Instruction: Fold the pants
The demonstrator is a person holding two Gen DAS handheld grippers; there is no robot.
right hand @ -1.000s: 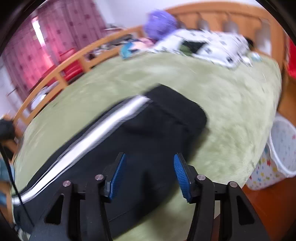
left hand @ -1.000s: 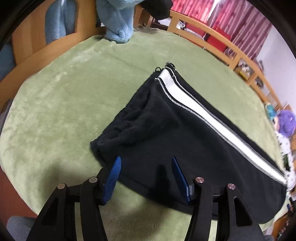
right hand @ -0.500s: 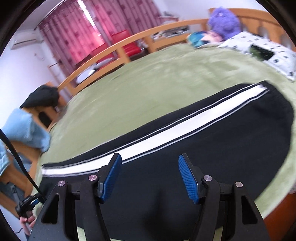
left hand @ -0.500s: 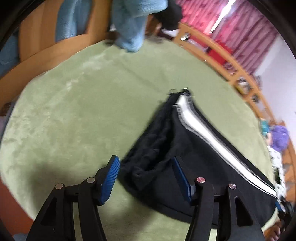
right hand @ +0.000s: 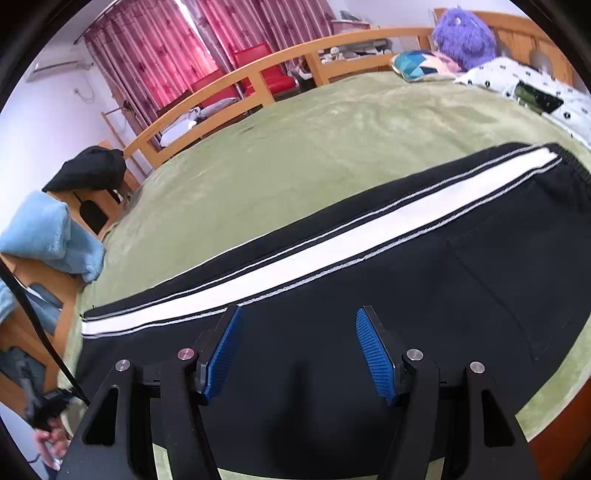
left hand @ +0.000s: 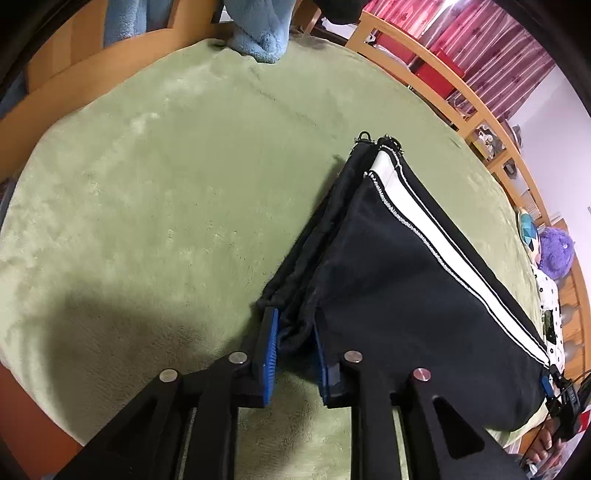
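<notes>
Black pants (left hand: 399, 288) with a white side stripe lie folded lengthwise on a green blanket (left hand: 166, 192). In the left wrist view, my left gripper (left hand: 293, 339) is shut on the near corner of the leg hems, with bunched black cloth between its blue pads. In the right wrist view, the pants (right hand: 424, 280) stretch across the frame, waistband at the right. My right gripper (right hand: 299, 332) is open, just above the middle of the pants and holding nothing.
A wooden bed rail (right hand: 258, 74) runs along the far side. A light blue blanket (left hand: 258, 33) hangs at the foot end. A purple plush toy (right hand: 463, 33) and a patterned pillow (right hand: 524, 85) lie at the head. Red curtains (right hand: 166, 48) hang behind.
My left gripper moved in and closed on the hem corner of the pants. My right gripper swung from the waistband end toward the middle of the pants and stayed open.
</notes>
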